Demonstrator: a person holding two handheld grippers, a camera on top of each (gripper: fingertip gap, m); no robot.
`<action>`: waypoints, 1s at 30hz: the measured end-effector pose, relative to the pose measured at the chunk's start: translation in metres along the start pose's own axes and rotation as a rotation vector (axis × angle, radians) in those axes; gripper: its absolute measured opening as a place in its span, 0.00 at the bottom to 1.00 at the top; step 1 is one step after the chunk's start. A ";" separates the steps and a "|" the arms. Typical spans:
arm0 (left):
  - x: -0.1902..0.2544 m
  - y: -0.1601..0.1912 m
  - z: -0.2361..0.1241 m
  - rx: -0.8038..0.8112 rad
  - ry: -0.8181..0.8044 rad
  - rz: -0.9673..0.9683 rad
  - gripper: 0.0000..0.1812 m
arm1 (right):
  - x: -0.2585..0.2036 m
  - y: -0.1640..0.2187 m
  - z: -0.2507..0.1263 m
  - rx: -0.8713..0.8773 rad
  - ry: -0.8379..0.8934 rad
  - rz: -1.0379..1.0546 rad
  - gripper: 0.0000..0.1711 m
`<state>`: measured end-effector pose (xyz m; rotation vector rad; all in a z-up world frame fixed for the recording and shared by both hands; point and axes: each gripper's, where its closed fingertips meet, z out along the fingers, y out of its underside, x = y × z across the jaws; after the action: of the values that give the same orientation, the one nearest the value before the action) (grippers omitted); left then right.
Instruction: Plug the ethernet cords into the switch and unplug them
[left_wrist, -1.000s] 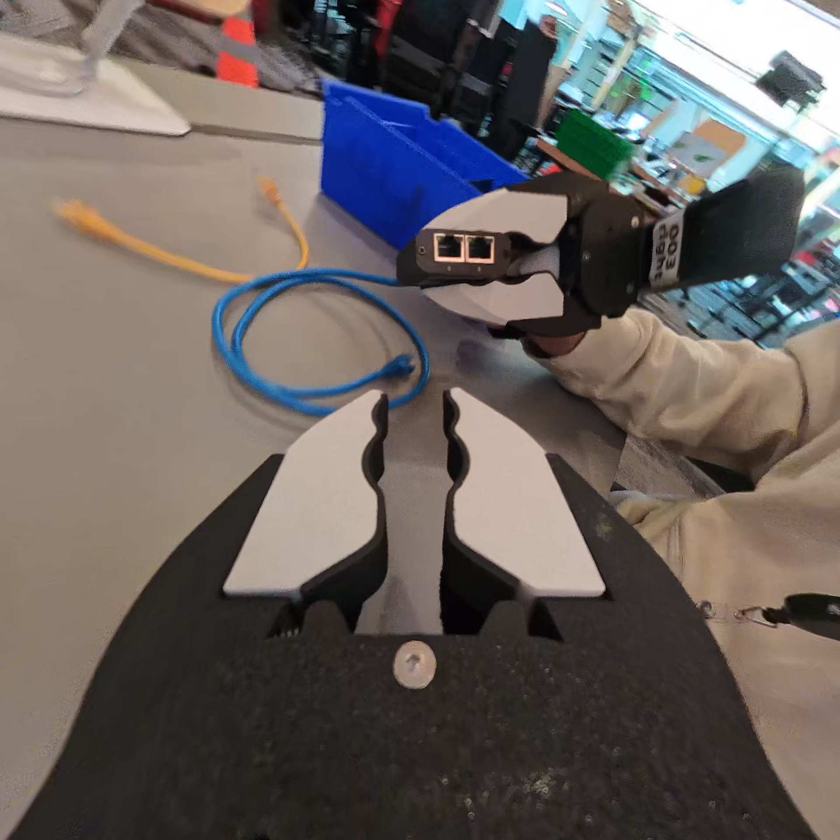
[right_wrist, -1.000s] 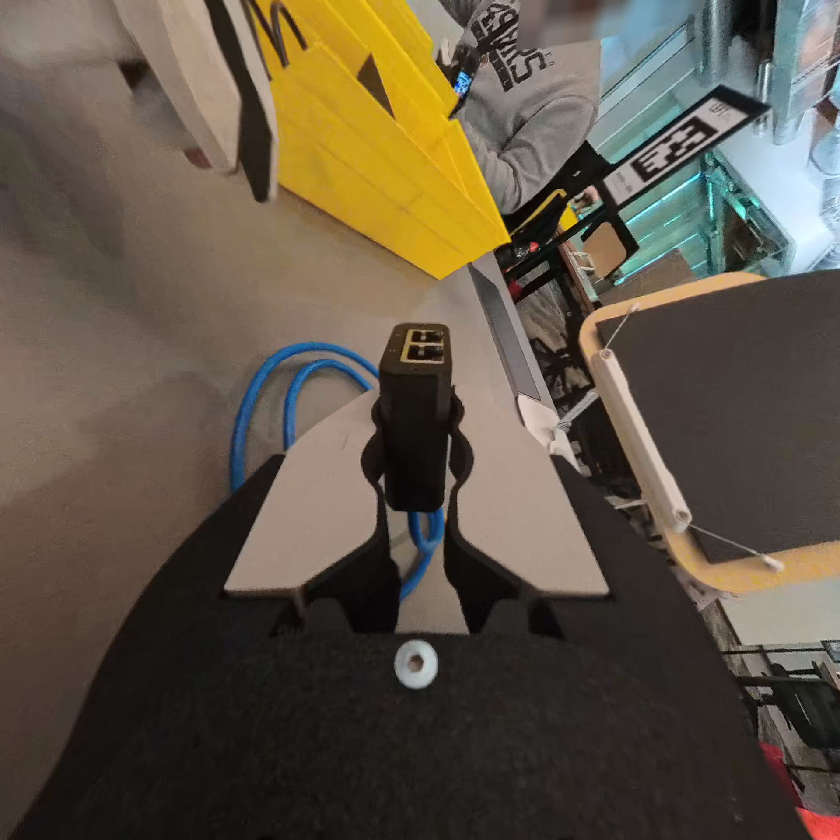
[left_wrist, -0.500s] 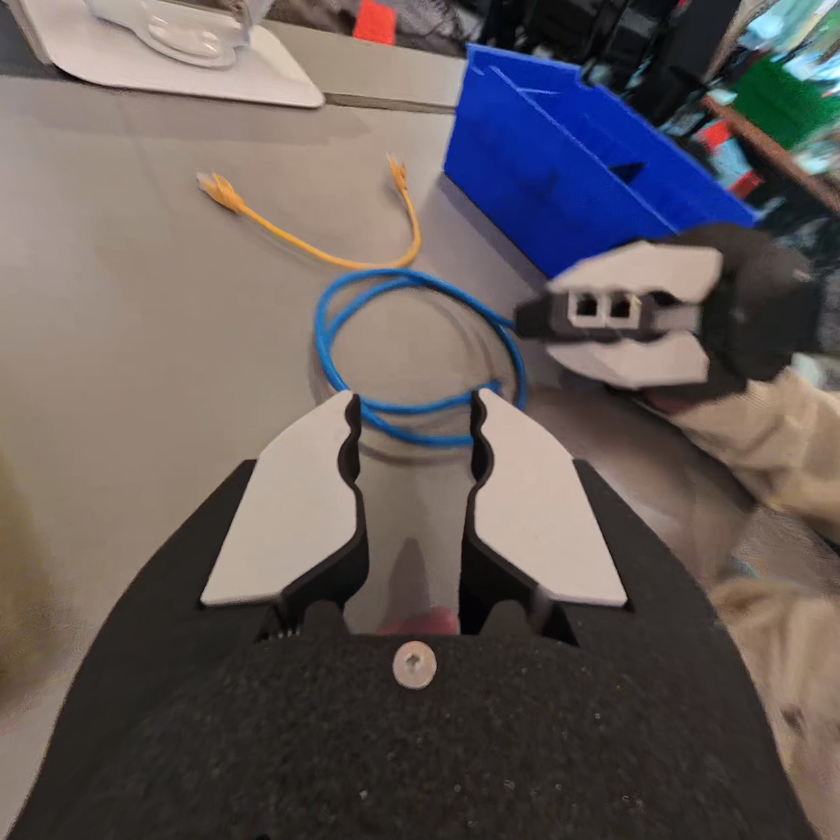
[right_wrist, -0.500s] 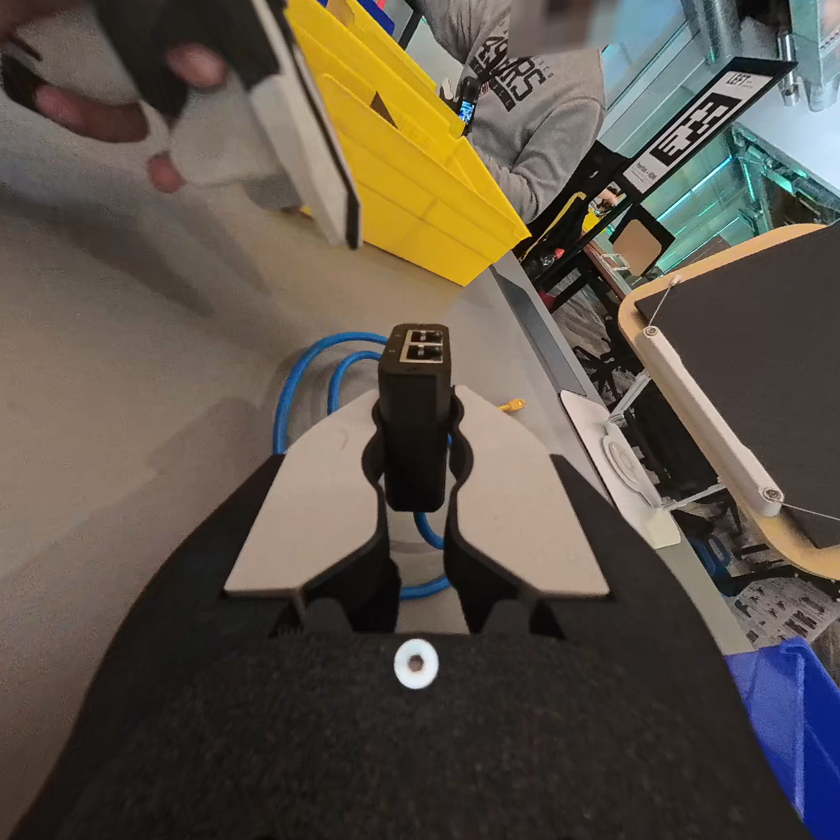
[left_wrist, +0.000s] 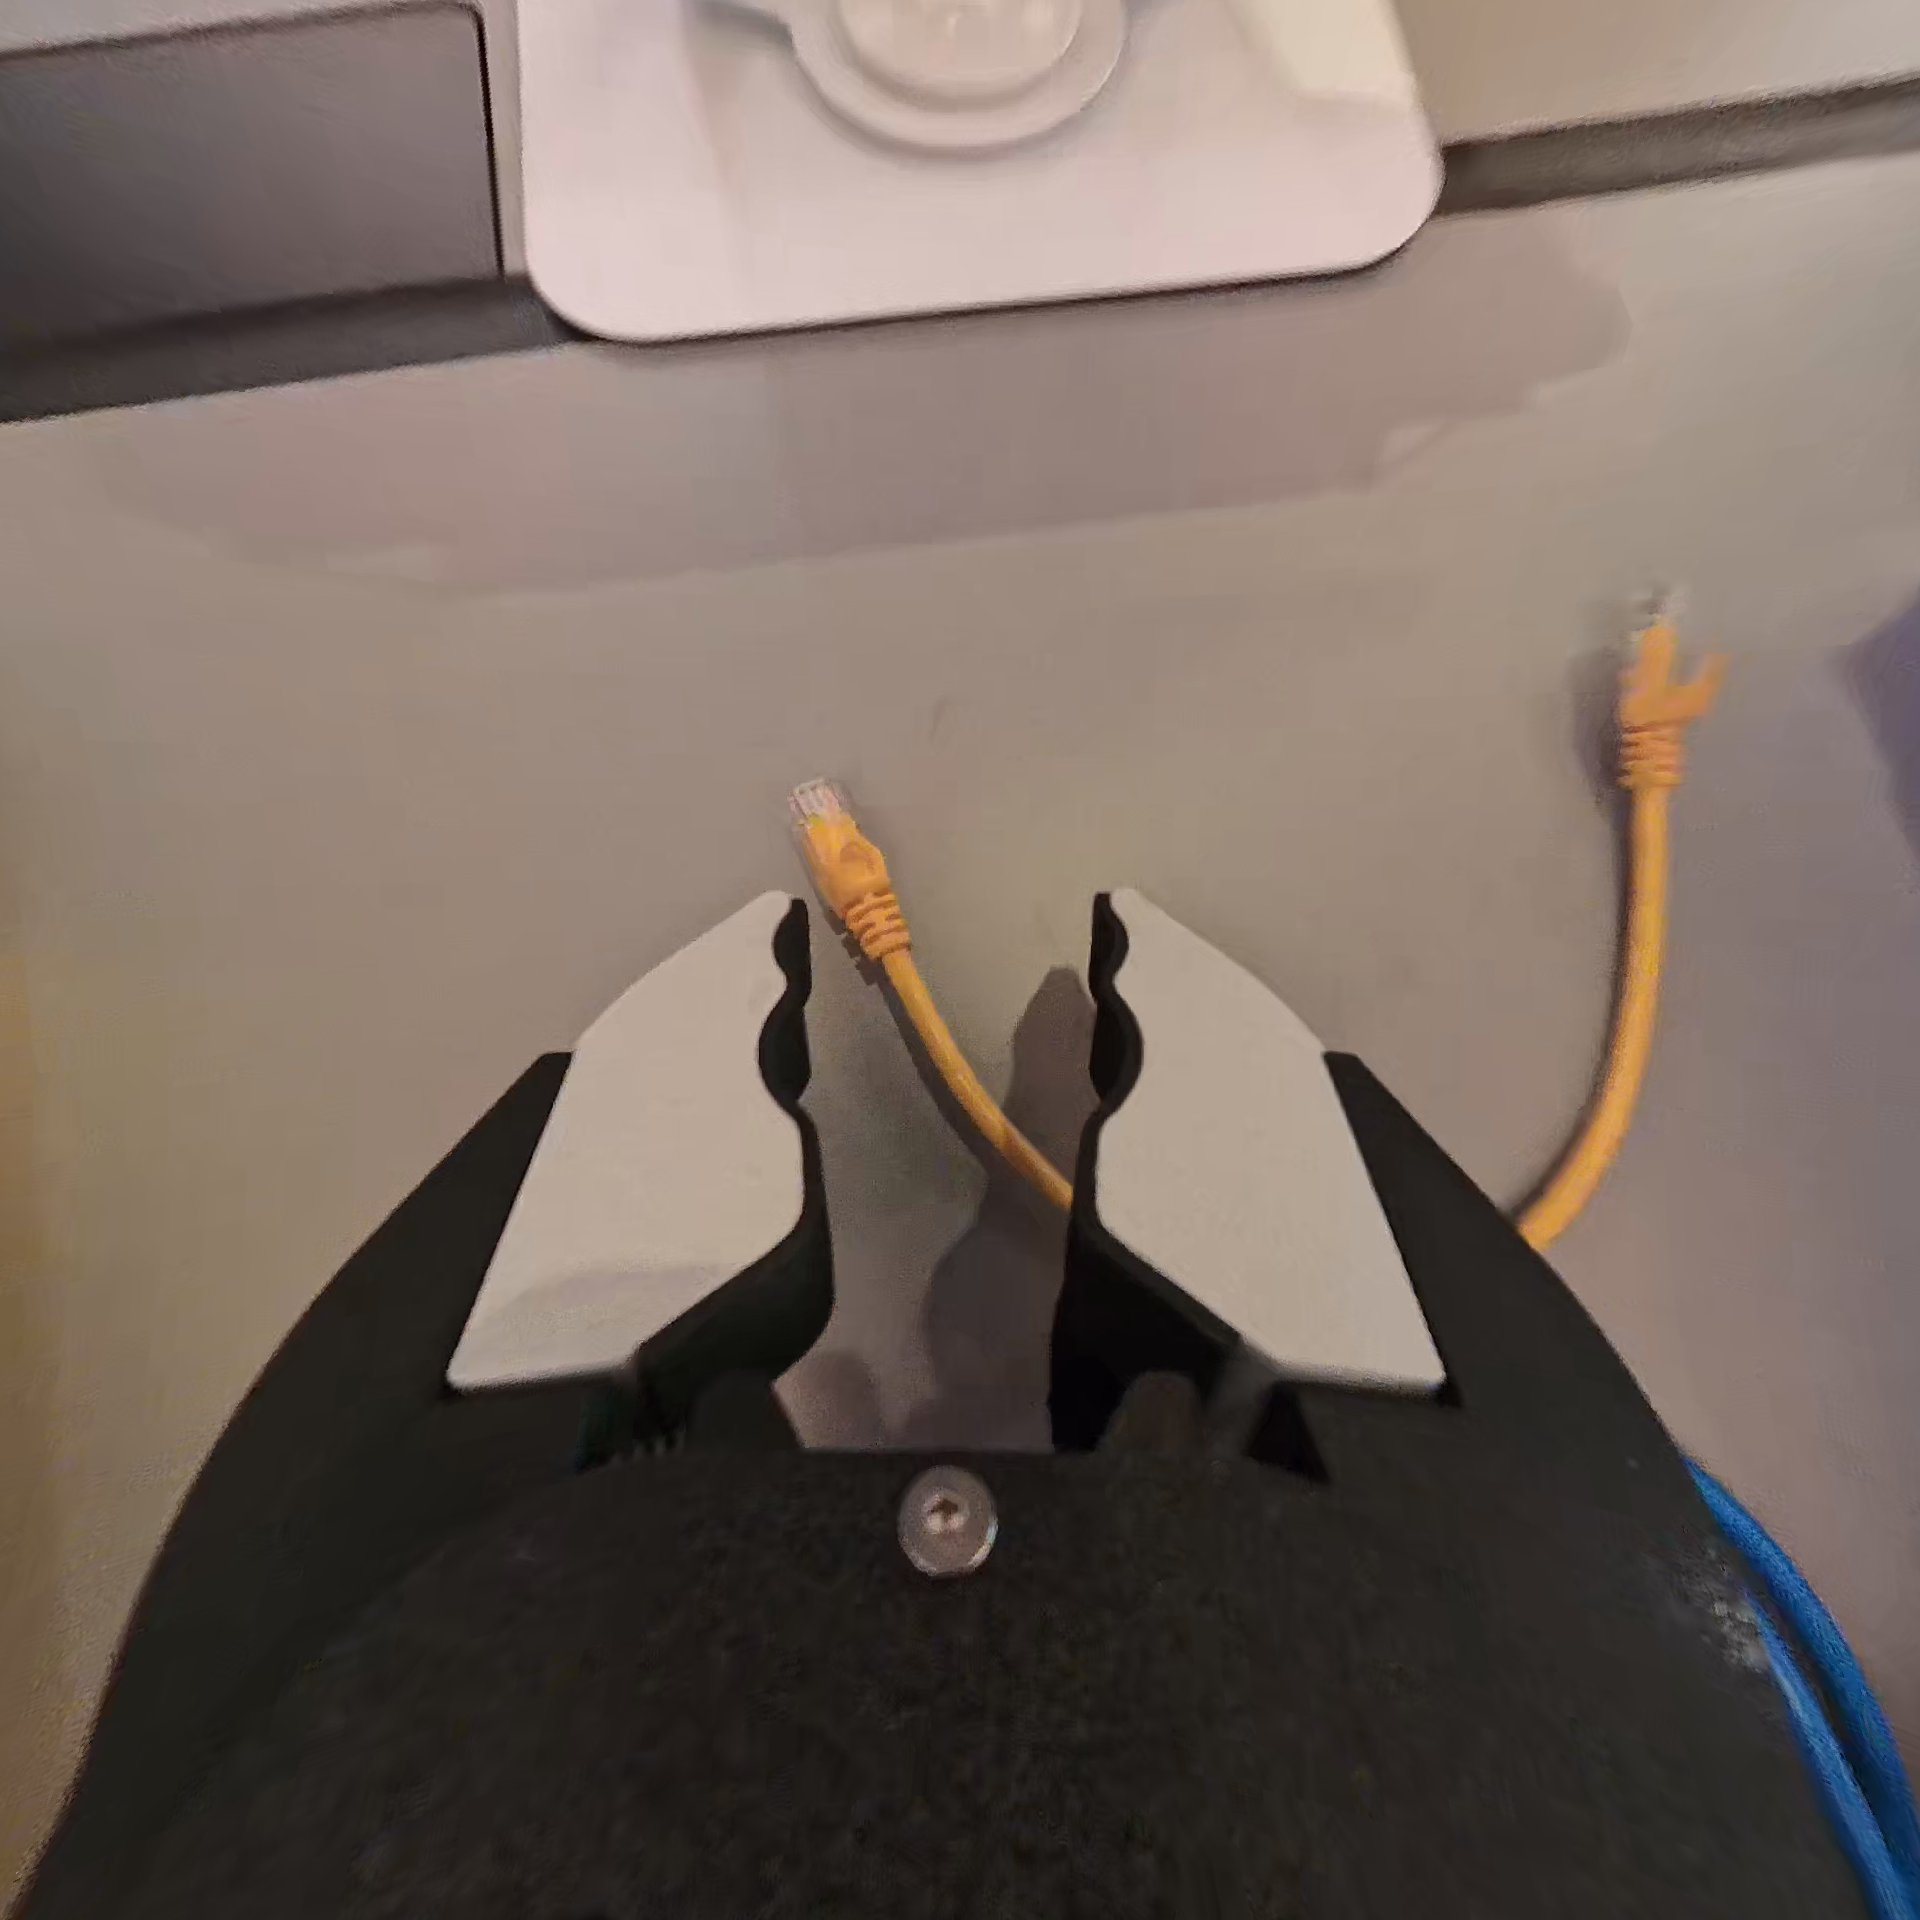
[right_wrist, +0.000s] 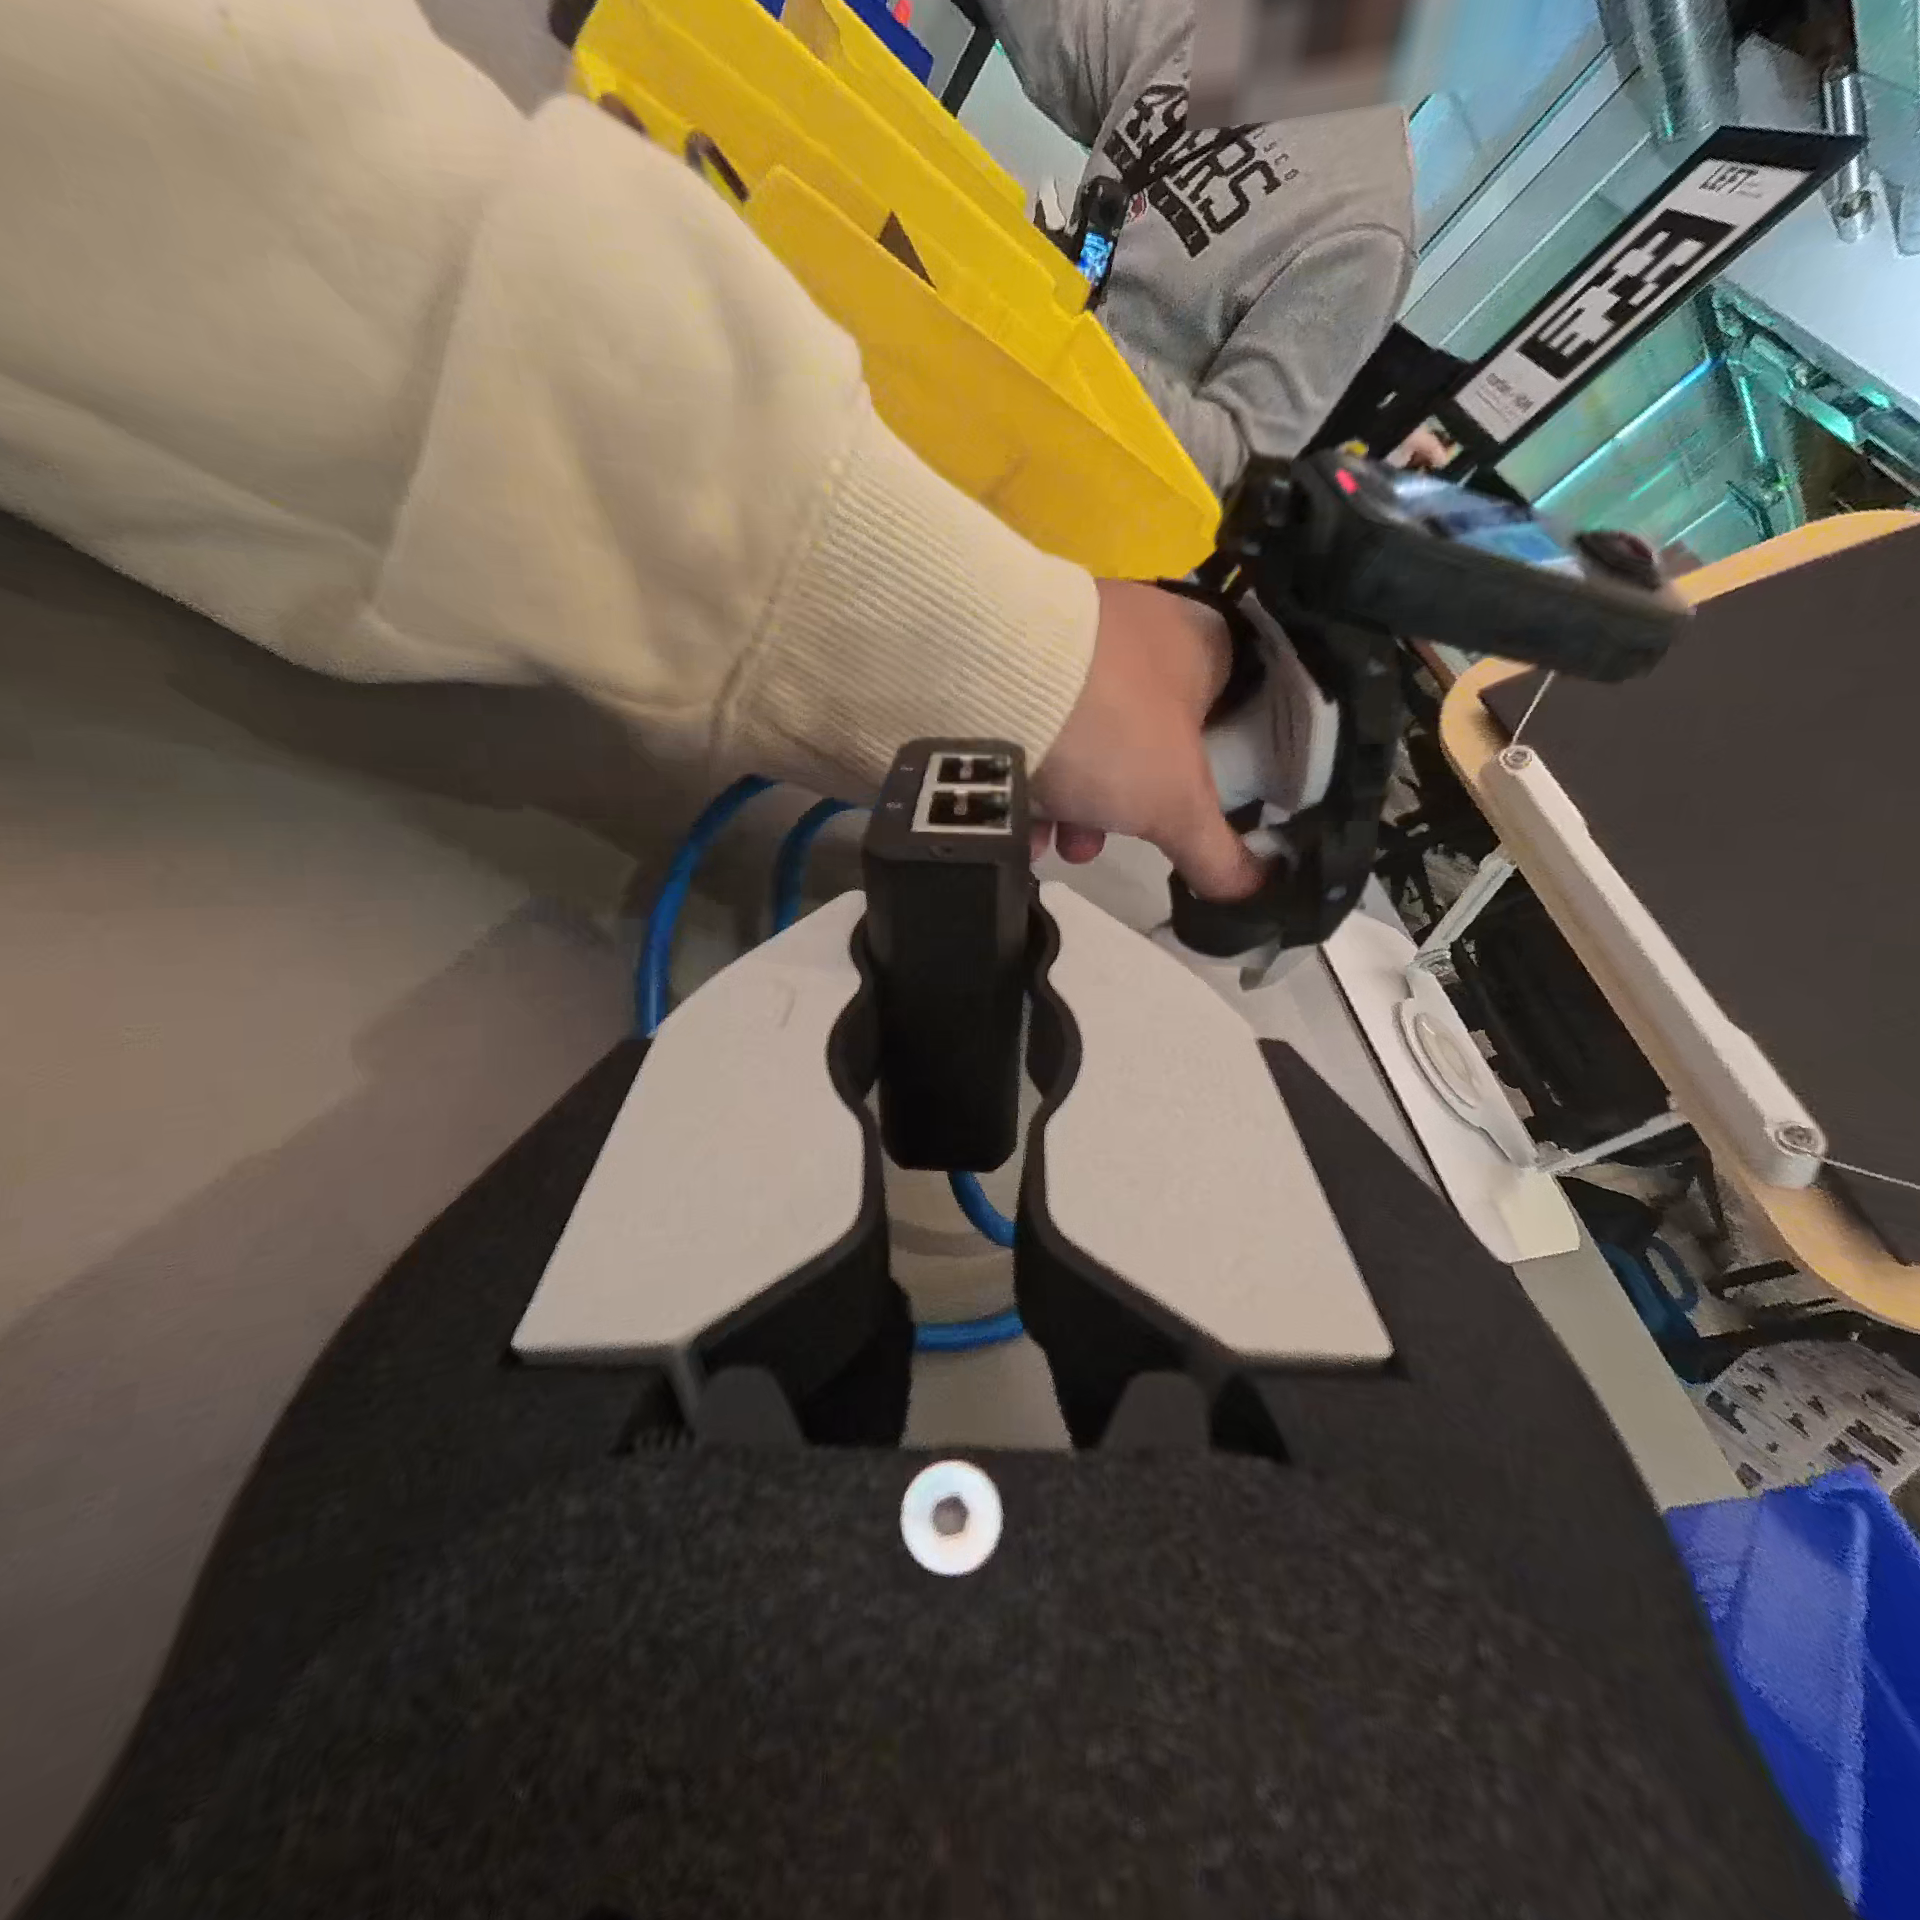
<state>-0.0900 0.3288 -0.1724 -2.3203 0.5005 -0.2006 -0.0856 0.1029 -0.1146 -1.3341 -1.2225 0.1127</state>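
Switch: your right gripper (right_wrist: 951, 997) clamps the black two-port box (right_wrist: 943, 997).
Yellow ethernet cord (left_wrist: 935, 1039): lies between your left gripper's (left_wrist: 945, 935) wide-spread fingers.

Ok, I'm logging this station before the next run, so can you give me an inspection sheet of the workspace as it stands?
Surface: grey table, flat, no spills seen.
Job's things: black switch, both ports empty, facing away from the camera.
Clutter: white plate at the far edge; yellow bins; blue bin.
Grippers: left gripper open, fingers astride the yellow cord; right gripper shut on the switch.
Cables: yellow cord, both plugs free on the table; blue cord coiled beneath the switch.
Surroundings: a seated person in a grey hoodie; a board with a coded marker.
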 end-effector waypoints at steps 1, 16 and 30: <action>-0.002 0.003 0.006 -0.019 -0.036 0.007 0.28 | -0.001 0.000 0.000 -0.002 -0.004 -0.005 0.14; -0.012 -0.010 0.019 -0.003 0.040 0.046 0.06 | -0.002 0.000 0.002 -0.003 -0.012 0.013 0.14; -0.087 -0.054 -0.295 0.149 0.342 0.369 0.06 | 0.011 0.002 0.003 -0.024 0.077 -0.030 0.14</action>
<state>-0.2374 0.2107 0.0759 -2.0125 1.0350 -0.4416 -0.0814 0.1129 -0.1097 -1.3290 -1.1818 0.0252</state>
